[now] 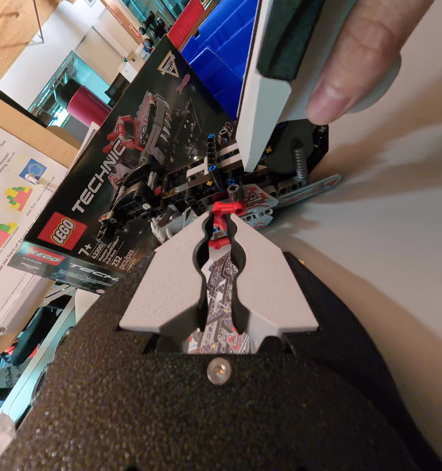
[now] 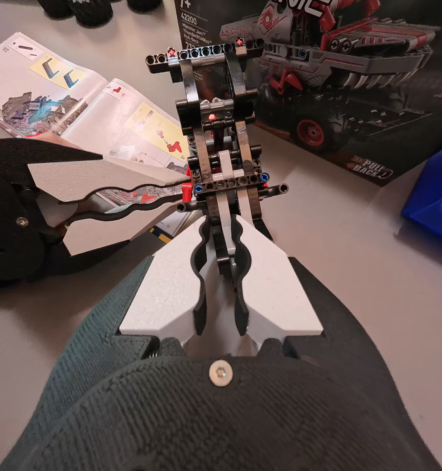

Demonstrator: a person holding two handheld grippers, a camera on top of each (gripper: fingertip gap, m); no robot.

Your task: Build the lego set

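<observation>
The half-built Lego chassis (image 2: 230,183) is black with white beams and blue pins. It stands on end in the right wrist view. My right gripper (image 2: 220,221) is shut on its near end. My left gripper (image 1: 218,219) is shut on a small red connector (image 1: 227,207) and holds it against the chassis (image 1: 215,175). In the right wrist view the left gripper (image 2: 184,193) comes in from the left, with the red connector (image 2: 187,193) touching the chassis's left side by a black beam. A person's finger (image 1: 342,76) rests on the right gripper's body.
The set's box (image 2: 342,89) stands behind the chassis; it also shows in the left wrist view (image 1: 138,153). An open instruction booklet (image 2: 87,107) lies at the left. Black tyres (image 2: 92,12) sit at the far left. A blue bin (image 2: 434,198) is at the right. My right fingertips sit around 4 centimetres from my left ones.
</observation>
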